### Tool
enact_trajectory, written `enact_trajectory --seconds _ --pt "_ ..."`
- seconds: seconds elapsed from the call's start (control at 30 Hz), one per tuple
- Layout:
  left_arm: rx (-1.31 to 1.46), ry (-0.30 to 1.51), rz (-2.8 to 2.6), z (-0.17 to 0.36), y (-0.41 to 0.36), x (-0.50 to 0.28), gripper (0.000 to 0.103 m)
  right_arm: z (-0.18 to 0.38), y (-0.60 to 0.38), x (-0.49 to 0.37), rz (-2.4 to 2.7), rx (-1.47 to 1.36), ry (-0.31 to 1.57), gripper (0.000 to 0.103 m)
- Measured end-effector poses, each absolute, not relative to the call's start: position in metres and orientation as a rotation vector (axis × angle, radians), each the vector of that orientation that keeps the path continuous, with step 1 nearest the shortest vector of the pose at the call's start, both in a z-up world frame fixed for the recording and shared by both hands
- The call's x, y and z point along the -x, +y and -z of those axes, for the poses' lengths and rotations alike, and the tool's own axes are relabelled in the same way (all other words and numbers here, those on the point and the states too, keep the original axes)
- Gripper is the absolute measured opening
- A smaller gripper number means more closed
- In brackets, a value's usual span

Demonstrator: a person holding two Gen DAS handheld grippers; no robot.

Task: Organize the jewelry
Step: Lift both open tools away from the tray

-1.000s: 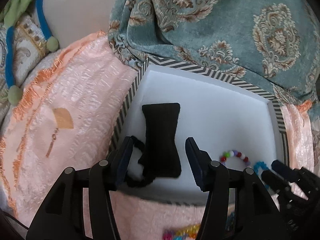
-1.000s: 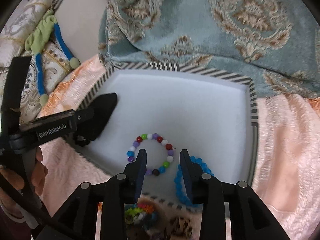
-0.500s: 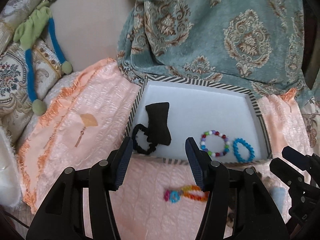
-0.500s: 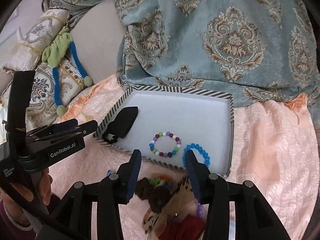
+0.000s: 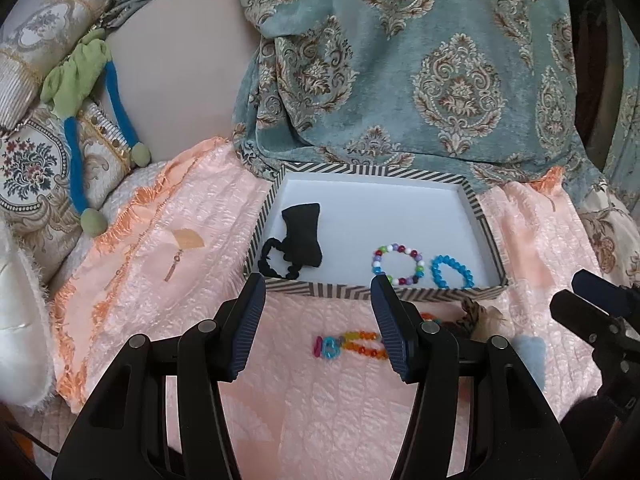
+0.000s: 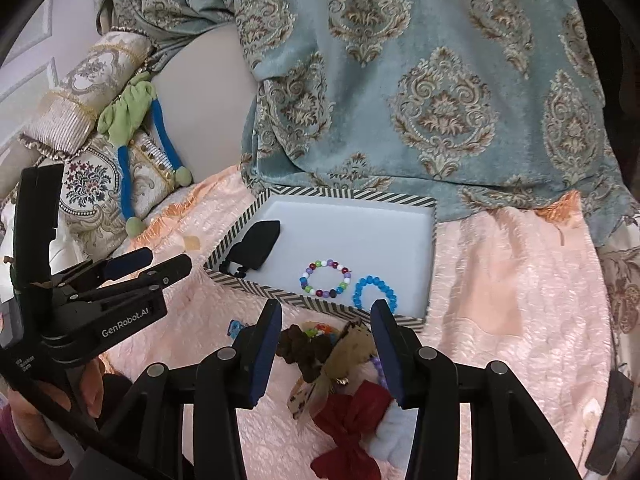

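Observation:
A striped-rim tray (image 5: 360, 291) (image 6: 288, 297) with a white floor lies on a pink blanket. It holds a black bow hair tie (image 5: 301, 240) (image 6: 258, 249), a multicolour bead bracelet (image 5: 398, 264) (image 6: 326, 278) and a blue bead bracelet (image 5: 452, 273) (image 6: 374, 292). My left gripper (image 5: 318, 285) (image 6: 150, 265) hangs open and empty above the blanket, short of the tray's front rim. An orange and rainbow bracelet (image 5: 349, 345) lies below it. My right gripper (image 6: 326, 312) (image 5: 592, 307) is open and empty over a pile of accessories (image 6: 320, 354).
The pile holds a brown scrunchie (image 6: 304, 350), a leopard-print bow (image 6: 352, 350), a red bow (image 6: 352, 432) and a white fluffy piece (image 6: 394, 436). A teal patterned cloth (image 5: 420, 80) drapes behind the tray. Embroidered cushions (image 5: 32, 168) and a green-blue cord (image 5: 76, 92) lie left.
Both grippers have drawn back and up from the tray, so the blanket and the pile in front of it came into view. The right jaws have widened. The tray's contents lie unmoved.

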State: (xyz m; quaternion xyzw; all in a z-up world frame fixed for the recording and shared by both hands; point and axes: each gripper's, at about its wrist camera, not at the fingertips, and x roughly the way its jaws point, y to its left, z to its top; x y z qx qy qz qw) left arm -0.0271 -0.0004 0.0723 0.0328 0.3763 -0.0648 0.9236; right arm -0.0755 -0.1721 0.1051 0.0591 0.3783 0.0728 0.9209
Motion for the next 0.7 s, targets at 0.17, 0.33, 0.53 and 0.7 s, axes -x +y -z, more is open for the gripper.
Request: enact_trajectory --seconds 0.17,0.33,0.53,0.7 --pt "-0.035 0.771 0.152 -0.080 0.006 0.038 0.055 -0.110 -0.186 0.094 -0.120 -0.139 0.768 0.045" --pt "-0.019 0.777 0.161 -0.083 0.011 0.046 0.055 -0.107 -0.198 0.106 -0.103 -0.158 0.776 0.046" --pt "-0.009 0.827 0.191 -0.072 0.008 0.047 0.055 -0.090 -0.206 0.110 -0.138 -0.217 0.817 0.046" --pt "-0.009 0.858 0.192 -0.062 0.007 0.039 0.055 -0.061 -0.195 0.094 -0.195 -0.240 0.890 0.046"
